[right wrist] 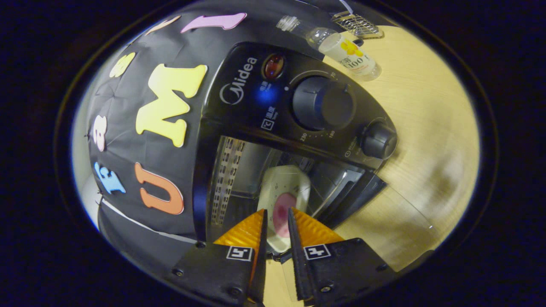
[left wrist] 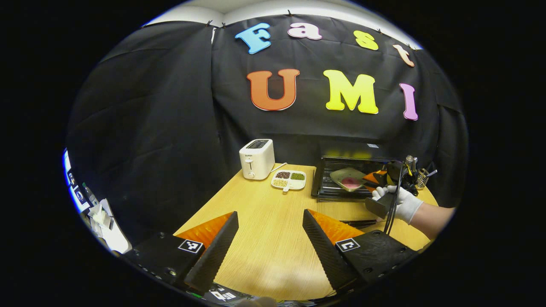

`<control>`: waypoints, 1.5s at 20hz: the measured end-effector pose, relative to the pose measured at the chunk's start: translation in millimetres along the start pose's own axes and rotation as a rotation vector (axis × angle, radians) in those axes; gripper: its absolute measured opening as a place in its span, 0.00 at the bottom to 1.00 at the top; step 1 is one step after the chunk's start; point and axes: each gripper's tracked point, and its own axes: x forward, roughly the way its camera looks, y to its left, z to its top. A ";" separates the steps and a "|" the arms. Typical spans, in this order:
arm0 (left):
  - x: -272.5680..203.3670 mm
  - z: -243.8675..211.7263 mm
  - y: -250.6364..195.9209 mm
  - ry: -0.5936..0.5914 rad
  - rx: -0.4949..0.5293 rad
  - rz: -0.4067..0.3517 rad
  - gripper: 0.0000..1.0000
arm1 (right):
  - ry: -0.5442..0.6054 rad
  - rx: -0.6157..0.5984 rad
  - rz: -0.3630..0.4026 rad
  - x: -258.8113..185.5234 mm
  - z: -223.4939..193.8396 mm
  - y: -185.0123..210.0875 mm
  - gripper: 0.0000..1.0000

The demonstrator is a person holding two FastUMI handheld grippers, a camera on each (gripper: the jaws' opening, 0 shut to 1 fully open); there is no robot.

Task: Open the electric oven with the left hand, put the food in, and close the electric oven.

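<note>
One electric oven [right wrist: 273, 128] stands open at the table's [left wrist: 264, 238] far right. The right gripper [right wrist: 276, 221], fingers narrowed on one plate [right wrist: 285, 187] of food [right wrist: 283, 215], holds it inside. The left gripper [left wrist: 268, 238] hovers wide open, empty. One toaster [left wrist: 257, 158] stands far left.

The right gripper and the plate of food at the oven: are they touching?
Touching. In the right gripper view the right gripper has both fingers closed on the near rim of the plate, held in the open oven.

table [left wrist: 264, 238] — toaster [left wrist: 256, 159] | divided dish [left wrist: 288, 180] | oven [left wrist: 349, 177] | bottle [right wrist: 345, 49]
</note>
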 end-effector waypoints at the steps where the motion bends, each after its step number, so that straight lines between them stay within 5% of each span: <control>1: -1.4 0.0 -1.5 -0.003 0.001 -0.001 0.97 | 0.005 -0.015 -0.013 -5.9 -0.1 -1.2 0.35; 5: -13.6 5.7 -10.4 -0.033 0.013 -0.026 0.97 | 0.001 -0.085 -0.022 -46.5 6.1 5.1 0.46; 8: -27.3 6.9 -18.7 -0.065 0.027 -0.060 0.97 | -0.022 -0.253 -0.025 -92.1 16.4 11.2 0.47; 10: -36.3 4.4 -24.7 -0.078 0.031 -0.087 0.97 | -0.053 -0.441 -0.056 -127.3 31.6 6.4 0.68; 12: -47.0 0.9 -34.9 -0.097 0.037 -0.123 0.97 | -0.094 -0.599 -0.083 -173.2 51.3 7.5 0.67; 16: -49.6 -8.4 -58.1 -0.106 0.046 -0.174 0.97 | -0.173 -0.863 -0.130 -264.9 84.1 12.7 0.92; 22: -40.5 -8.0 -121.4 -0.105 0.057 -0.212 0.97 | -0.181 -1.114 -0.132 -353.5 108.4 0.5 1.00; 30: -23.3 -40.0 -199.4 -0.023 0.094 -0.164 0.97 | -0.108 -1.192 -0.073 -419.6 161.8 -20.0 1.00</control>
